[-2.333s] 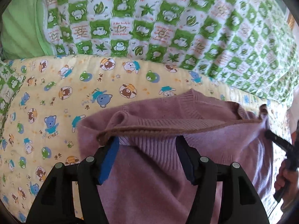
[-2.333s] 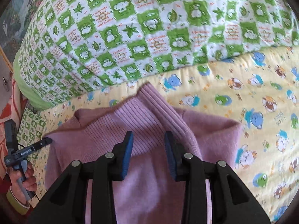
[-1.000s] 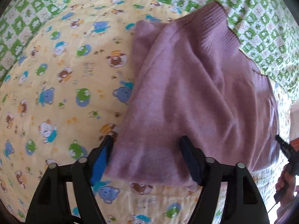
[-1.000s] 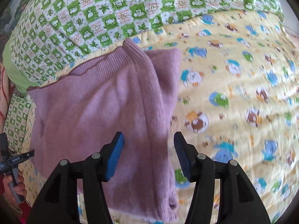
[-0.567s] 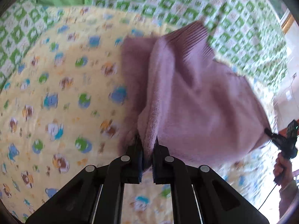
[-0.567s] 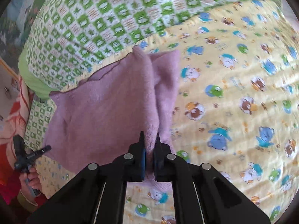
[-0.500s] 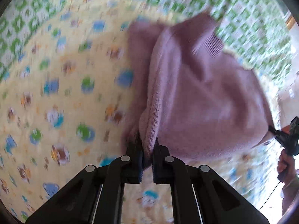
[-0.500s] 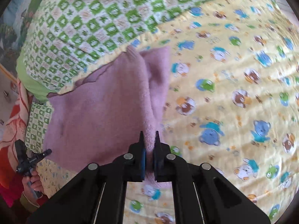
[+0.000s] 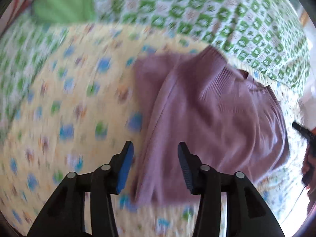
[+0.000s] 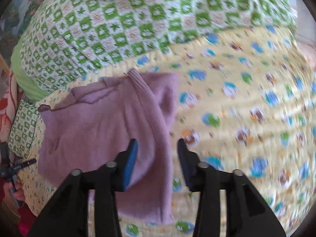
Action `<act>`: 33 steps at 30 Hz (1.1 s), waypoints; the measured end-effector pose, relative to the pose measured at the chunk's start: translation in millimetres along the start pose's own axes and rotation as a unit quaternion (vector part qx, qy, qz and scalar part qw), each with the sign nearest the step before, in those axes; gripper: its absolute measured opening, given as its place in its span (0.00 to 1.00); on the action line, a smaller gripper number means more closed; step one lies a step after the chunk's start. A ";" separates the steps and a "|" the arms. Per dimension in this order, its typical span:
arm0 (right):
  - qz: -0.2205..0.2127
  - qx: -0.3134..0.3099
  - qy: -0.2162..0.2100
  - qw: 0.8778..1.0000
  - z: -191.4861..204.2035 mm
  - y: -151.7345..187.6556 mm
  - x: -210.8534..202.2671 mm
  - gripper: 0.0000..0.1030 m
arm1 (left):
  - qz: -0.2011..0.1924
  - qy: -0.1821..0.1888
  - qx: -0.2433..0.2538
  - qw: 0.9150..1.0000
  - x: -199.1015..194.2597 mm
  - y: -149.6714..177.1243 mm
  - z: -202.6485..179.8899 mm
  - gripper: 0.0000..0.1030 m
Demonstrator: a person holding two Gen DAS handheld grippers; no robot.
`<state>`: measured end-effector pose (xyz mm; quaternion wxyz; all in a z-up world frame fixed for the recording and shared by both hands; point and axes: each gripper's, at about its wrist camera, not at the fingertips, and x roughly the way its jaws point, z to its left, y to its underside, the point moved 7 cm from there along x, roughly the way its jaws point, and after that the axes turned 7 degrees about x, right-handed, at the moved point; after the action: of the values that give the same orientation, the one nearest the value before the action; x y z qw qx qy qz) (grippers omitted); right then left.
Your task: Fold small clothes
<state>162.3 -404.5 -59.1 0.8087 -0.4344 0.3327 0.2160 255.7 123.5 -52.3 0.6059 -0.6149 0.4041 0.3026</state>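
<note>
Two pairs of blue-padded fingers had just been spreading apart, and both stood half open over the bed with nothing pinched between them. The left gripper hung over the near-left corner of the purple sweater, whose cloth showed between its fingers but lay slack below them, untouched. The right gripper hung likewise over the sweater's near-right edge, its fingers clear of the knit.

One sweater was all I counted. It lay on the yellow bear-print quilt, folded edge running from six o'clock up toward twelve in each wrist view, ribbed hem at twelve o'clock touching the green checked blanket. One quilt, one blanket, two grippers; in the right wrist view the left gripper and the hand holding it showed at eight o'clock.

By my reckoning a fold had just been laid and let go. The next move looked to call for a fresh pinch on an edge at both corners together and a carry across, keeping the layers square, since loose knit slides and bunches easily.
</note>
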 end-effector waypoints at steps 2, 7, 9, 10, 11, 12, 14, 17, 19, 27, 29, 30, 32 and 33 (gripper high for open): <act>-0.001 -0.024 -0.010 1.000 13.2 -17.3 13.8 0.54 | -0.013 -0.014 0.043 0.999 10.5 -31.9 -13.1 0.59; 0.013 -0.087 -0.027 0.996 48.5 -56.6 61.4 0.56 | -0.022 -0.020 0.122 0.992 42.6 -90.3 -32.5 0.62; 0.028 -0.107 -0.029 0.993 57.8 -68.4 80.1 0.56 | -0.014 -0.015 0.150 0.989 56.7 -107.2 -38.3 0.62; 0.034 -0.119 -0.027 0.992 61.2 -72.6 89.0 0.56 | -0.008 -0.009 0.160 0.987 63.7 -112.4 -40.6 0.63; 0.040 -0.129 -0.030 0.990 63.8 -73.5 95.1 0.57 | -0.001 0.001 0.169 0.986 71.1 -116.9 -42.5 0.64; 0.046 -0.135 -0.033 0.989 65.0 -73.3 99.8 0.59 | 0.008 0.010 0.178 0.984 79.2 -119.8 -44.7 0.64; 0.058 -0.141 -0.037 0.988 66.4 -75.9 111.4 0.60 | 0.023 0.015 0.192 0.981 95.1 -123.7 -49.3 0.62; 0.077 -0.149 -0.039 0.985 66.3 -74.5 128.7 0.39 | 0.056 0.033 0.203 0.977 121.5 -119.9 -57.7 0.10; 0.082 -0.142 -0.030 0.986 62.6 -74.0 134.8 0.09 | 0.060 0.038 0.205 0.976 128.0 -115.2 -62.4 0.06; 0.011 -0.035 -0.046 0.998 27.5 -115.2 107.1 0.08 | 0.019 -0.005 0.089 0.996 122.1 -129.7 -5.5 0.05; 0.013 -0.014 -0.036 0.999 17.0 -119.2 115.8 0.08 | 0.023 0.004 0.062 0.998 131.9 -130.1 2.8 0.05; 0.022 -0.014 -0.031 0.999 15.2 -116.9 123.2 0.08 | 0.023 -0.003 0.065 0.998 133.8 -130.2 2.6 0.05; 0.036 -0.027 -0.011 0.999 16.6 -108.4 137.3 0.08 | 0.021 -0.016 0.071 0.997 134.9 -130.3 0.3 0.06; 0.033 -0.033 -0.001 0.999 16.6 -106.2 140.4 0.08 | 0.021 -0.018 0.068 0.997 135.1 -130.7 0.2 0.07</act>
<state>332.0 -438.1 -95.0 0.7868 -0.4491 0.3388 0.2541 434.9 98.1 -103.3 0.6469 -0.5581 0.4258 0.2979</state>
